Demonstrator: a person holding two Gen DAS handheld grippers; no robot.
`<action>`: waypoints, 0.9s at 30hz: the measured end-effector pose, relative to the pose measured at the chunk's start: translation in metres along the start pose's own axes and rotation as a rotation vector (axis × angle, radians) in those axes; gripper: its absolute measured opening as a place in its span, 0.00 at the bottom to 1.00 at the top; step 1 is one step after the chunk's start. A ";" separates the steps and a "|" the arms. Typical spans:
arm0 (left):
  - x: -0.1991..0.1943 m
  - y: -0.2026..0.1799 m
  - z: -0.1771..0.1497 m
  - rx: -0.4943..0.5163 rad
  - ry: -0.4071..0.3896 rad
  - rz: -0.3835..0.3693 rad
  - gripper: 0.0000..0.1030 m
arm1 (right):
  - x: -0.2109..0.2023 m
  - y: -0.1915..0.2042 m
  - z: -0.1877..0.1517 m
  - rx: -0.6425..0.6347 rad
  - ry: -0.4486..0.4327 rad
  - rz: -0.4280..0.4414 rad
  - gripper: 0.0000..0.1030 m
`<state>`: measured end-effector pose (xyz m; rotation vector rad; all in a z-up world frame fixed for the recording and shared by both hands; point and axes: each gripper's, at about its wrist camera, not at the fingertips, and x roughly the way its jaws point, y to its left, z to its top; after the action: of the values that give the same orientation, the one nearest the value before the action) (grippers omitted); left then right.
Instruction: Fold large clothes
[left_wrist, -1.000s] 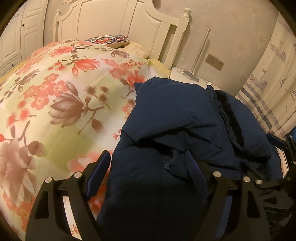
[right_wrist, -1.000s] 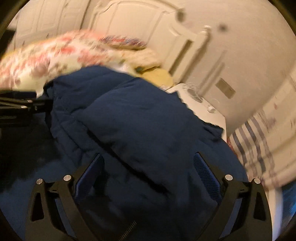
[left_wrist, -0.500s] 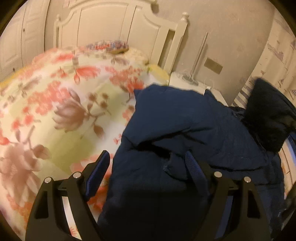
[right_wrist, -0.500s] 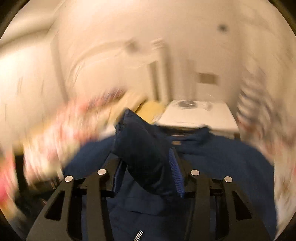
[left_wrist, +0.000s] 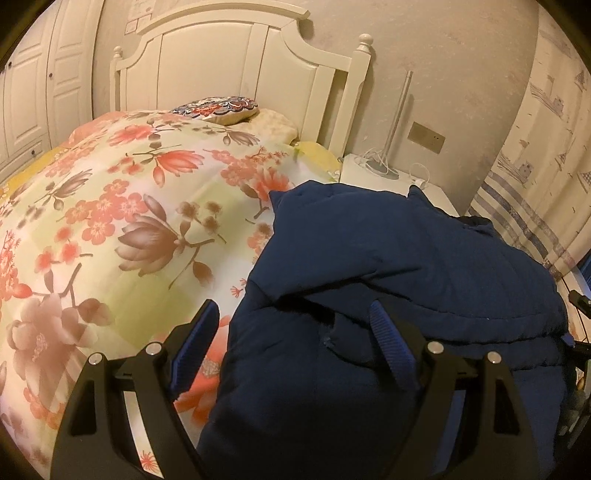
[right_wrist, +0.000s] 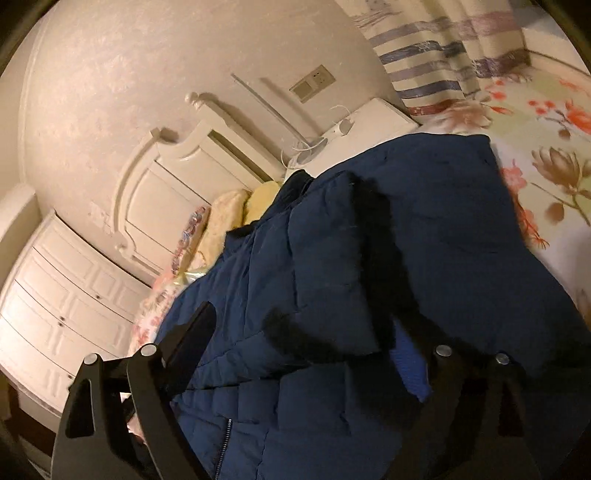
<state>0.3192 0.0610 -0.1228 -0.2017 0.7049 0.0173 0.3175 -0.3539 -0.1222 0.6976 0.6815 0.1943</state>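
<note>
A navy padded jacket (left_wrist: 388, 280) lies bunched on the right side of the bed, over the floral quilt (left_wrist: 110, 229). My left gripper (left_wrist: 291, 339) is open and hovers low over the jacket's near left edge, with nothing between its fingers. The right wrist view is rolled sideways. There my right gripper (right_wrist: 306, 350) is open just above the jacket (right_wrist: 369, 266), with a folded panel lying on top. A zipper (right_wrist: 223, 443) shows at the bottom. Neither gripper grips the fabric.
A white headboard (left_wrist: 236, 70) stands at the back, with a patterned pillow (left_wrist: 218, 109) in front of it. A white nightstand (left_wrist: 388, 181) with a lamp and cables is at the right, beside striped curtains (left_wrist: 535, 184). White cabinets (left_wrist: 29, 92) stand at the left.
My right gripper shut on a fold of the jacket and lifted it half a second ago. Now it is open, the fold lies on the jacket, and the view has rolled. My left gripper stayed open.
</note>
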 end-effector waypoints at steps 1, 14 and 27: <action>0.000 0.000 0.000 0.002 0.000 0.001 0.81 | 0.004 0.003 0.000 -0.012 0.010 -0.006 0.85; -0.025 -0.001 0.003 0.009 -0.142 -0.009 0.85 | -0.064 0.024 -0.011 -0.087 -0.176 0.043 0.33; -0.018 -0.004 0.002 0.022 -0.113 -0.011 0.88 | -0.083 0.005 -0.009 -0.075 -0.243 -0.297 0.34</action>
<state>0.3072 0.0585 -0.1086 -0.1817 0.5913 0.0102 0.2486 -0.3771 -0.0819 0.5299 0.5334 -0.1366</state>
